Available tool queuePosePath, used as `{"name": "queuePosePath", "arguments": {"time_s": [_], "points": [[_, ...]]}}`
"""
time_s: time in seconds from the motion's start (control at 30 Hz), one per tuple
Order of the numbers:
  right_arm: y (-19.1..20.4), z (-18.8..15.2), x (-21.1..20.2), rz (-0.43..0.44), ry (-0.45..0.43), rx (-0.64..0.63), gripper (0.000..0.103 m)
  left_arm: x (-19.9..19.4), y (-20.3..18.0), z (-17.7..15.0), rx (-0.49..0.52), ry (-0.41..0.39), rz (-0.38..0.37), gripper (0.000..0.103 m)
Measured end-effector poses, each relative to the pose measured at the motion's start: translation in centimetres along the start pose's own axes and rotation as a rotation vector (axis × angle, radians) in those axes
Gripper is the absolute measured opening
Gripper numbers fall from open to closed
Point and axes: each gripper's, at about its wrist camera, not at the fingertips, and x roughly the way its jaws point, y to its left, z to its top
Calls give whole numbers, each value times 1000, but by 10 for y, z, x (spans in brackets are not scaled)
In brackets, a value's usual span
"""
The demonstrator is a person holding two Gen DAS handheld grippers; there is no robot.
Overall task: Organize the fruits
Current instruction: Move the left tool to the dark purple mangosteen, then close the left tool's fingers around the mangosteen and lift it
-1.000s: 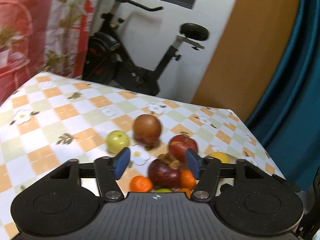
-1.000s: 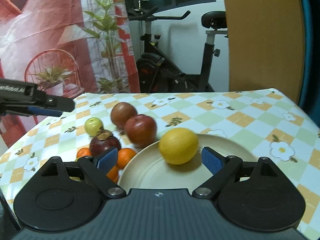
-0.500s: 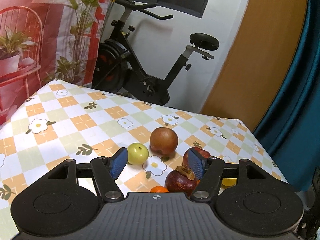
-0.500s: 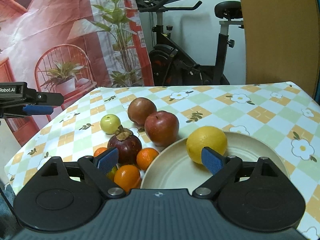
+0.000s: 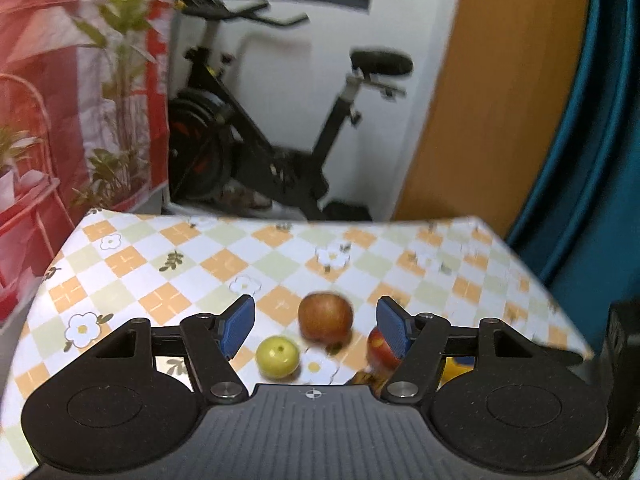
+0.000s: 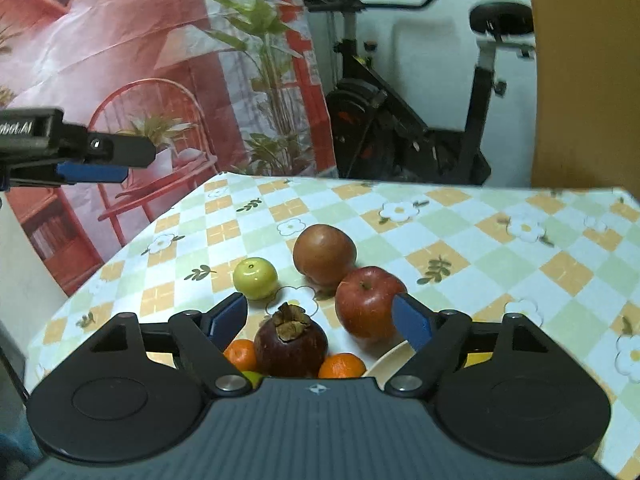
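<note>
Both grippers had risen and drawn back from the fruit. The right gripper [image 6: 320, 318] was closing on nothing; the left gripper [image 5: 316, 326] was spread, empty. The red apple [image 6: 370, 302] rested beside the plate [image 6: 386, 360].

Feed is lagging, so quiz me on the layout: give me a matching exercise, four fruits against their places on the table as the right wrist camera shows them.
Fruits:
1. small yellow-green round fruit
2. brown round fruit
3. shiny red apple
4. dark purple mangosteen

Places:
A. farthest back
B. nearest, between two small oranges
C. leftmost, alone
D. rightmost of the four, beside the cream plate's rim

Pairs: 1-C, 2-A, 3-D, 4-B
</note>
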Motion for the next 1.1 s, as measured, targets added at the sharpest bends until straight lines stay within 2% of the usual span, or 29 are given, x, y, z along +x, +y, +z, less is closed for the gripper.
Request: {"name": "queuePosePath", "arguments": {"time_s": [0.1, 0.17, 0.33, 0.43, 0.6, 0.9, 1.0, 1.1], "points": [[2, -2, 7, 7, 46, -6, 83, 15, 6, -1, 45, 64, 5, 70], [6, -6, 13, 17, 69, -8, 82, 28, 10, -3, 54, 108, -21, 69], [8, -11, 30, 53, 98, 27, 67, 61, 15, -14, -30, 209, -150, 68], [11, -13, 40, 68, 130, 11, 59, 77, 12, -24, -49, 248, -184, 67], [7, -10, 54, 71, 159, 6, 59, 100, 11, -35, -82, 304, -245, 67], [7, -10, 63, 76, 172, -20, 60, 129, 0, -47, -70, 385, -280, 67], [6, -10, 65, 79, 166, -24, 60, 139, -1, -50, -60, 413, -267, 57], [7, -9, 65, 80, 163, -32, 60, 142, 3, -52, -79, 414, -286, 56]]}}
